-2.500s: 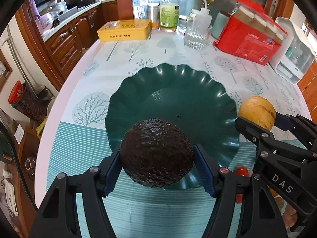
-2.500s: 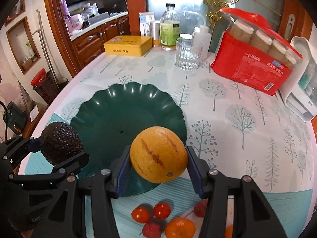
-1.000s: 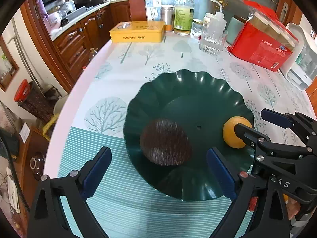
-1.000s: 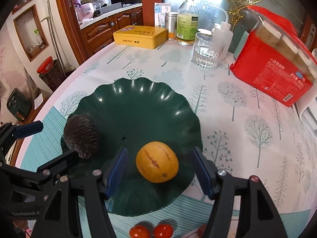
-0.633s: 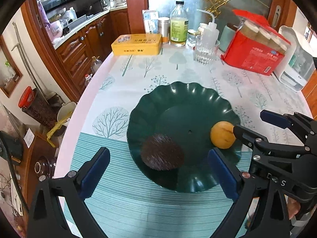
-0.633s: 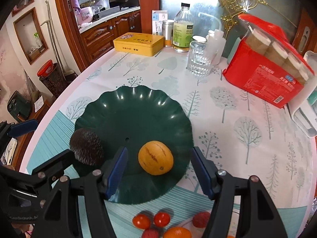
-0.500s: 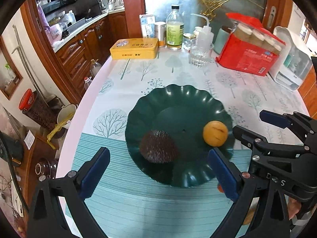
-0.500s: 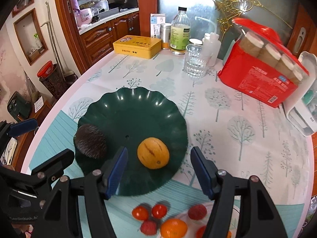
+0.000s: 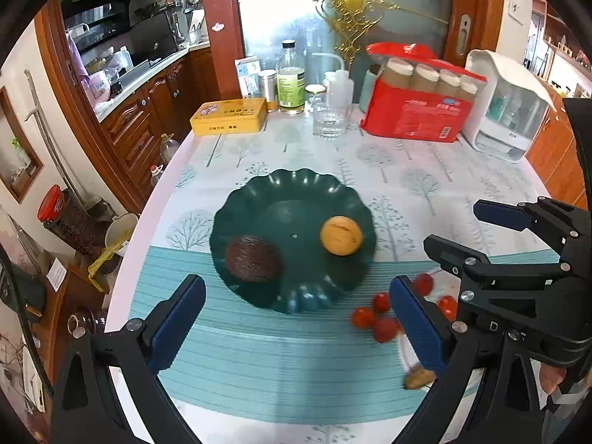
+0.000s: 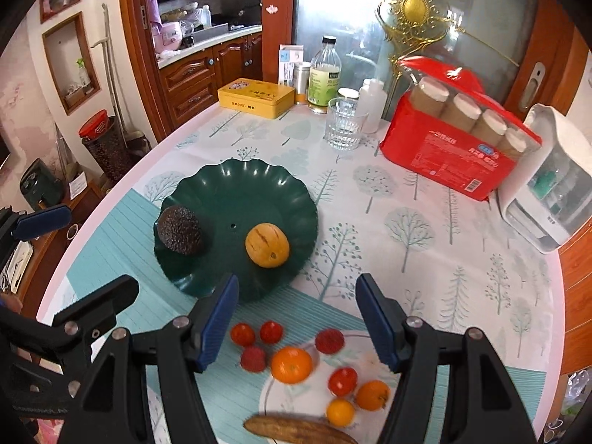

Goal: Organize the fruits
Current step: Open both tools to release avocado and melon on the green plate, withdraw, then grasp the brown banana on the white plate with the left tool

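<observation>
Both tongs stand open and empty above the near edge of the desk (image 10: 425, 222), which carries a tree-print cloth. The left tongs (image 9: 296, 318) hang over the teal striped band in front of the green scalloped plate (image 9: 296, 192); the right tongs (image 10: 296, 314) hang over the loose fruit beside that plate.

On the plate lie 2 fruits, well apart: a dark, rough-skinned avocado (image 10: 180, 230) at the plate's left side and a round yellow-orange fruit with brown streaks (image 10: 267, 245) right of the plate's centre hole. Neither touches the other.

Off the plate, on the near part of the cloth, lie 3 cherry tomatoes (image 10: 243, 334), 2 rough red lychee-like fruits (image 10: 329, 340), 2 small oranges (image 10: 291, 364), 1 small yellow fruit (image 10: 340, 411) and a long brownish item (image 10: 296, 430) at the picture's lower edge, too blurred to name.

At the far side of the desk stand a yellow tin (image 10: 255, 97), a bottle (image 10: 325, 77), a drinking glass (image 10: 343, 124), a red pack of paper cups (image 10: 458, 148) and a white appliance (image 10: 547, 188).
</observation>
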The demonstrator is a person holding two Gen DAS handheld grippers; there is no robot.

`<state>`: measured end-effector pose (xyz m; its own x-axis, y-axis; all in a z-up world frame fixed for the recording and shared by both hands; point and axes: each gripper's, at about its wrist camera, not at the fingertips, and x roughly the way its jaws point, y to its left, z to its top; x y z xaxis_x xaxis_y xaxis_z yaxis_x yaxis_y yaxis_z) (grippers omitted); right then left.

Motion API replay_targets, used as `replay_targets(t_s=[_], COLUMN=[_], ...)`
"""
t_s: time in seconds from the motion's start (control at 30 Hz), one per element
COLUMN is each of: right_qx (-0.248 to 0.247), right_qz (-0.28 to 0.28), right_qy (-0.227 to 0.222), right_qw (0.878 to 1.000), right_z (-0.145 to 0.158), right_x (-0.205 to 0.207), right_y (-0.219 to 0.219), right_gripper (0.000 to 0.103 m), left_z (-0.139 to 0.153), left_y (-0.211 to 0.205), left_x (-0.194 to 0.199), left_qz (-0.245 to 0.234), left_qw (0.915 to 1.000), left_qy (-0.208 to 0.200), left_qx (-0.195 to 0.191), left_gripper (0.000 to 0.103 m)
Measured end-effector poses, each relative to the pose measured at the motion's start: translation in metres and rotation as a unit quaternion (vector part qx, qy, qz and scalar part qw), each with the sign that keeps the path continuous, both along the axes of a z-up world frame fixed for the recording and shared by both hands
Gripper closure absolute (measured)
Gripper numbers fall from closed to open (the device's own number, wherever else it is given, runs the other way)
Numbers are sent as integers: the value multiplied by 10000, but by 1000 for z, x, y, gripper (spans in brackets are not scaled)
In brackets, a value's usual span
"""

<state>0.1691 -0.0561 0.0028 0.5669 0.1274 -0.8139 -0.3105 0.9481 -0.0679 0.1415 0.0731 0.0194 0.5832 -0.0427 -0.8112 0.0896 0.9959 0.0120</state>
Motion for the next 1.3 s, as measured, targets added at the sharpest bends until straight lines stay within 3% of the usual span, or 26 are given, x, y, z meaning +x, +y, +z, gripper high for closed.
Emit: replay_targets(t_s=[0.27,0.5,0.73,1.07,1.3], right_qx=[215,328,228,-50,58], right_qz=[202,259,392,599,557], right_qy=[-19,65,128,382,604], right_qw=[9996,9991,9989,9975,9966], right_z=[14,5,-18,-70,-107], right_x=[-26,-46,-66,-80,-61], right_y=[-45,-88,-119,-148,-163], right_gripper=[37,37,37,37,37], left_z=[16,6,-24,-69,-124], left_y=[-42,-85,-113,-124,-136], left_x=[-32,-53,-66,-71,-61], left_qz=[138,155,259,859,1104], left_qw=[9998,9996,9985,9910,9714], left_qy=[-84,81,404,939,1881], left_qx=[-120,-232,-273,-420,-942], left_gripper=[3,3,3,3,14])
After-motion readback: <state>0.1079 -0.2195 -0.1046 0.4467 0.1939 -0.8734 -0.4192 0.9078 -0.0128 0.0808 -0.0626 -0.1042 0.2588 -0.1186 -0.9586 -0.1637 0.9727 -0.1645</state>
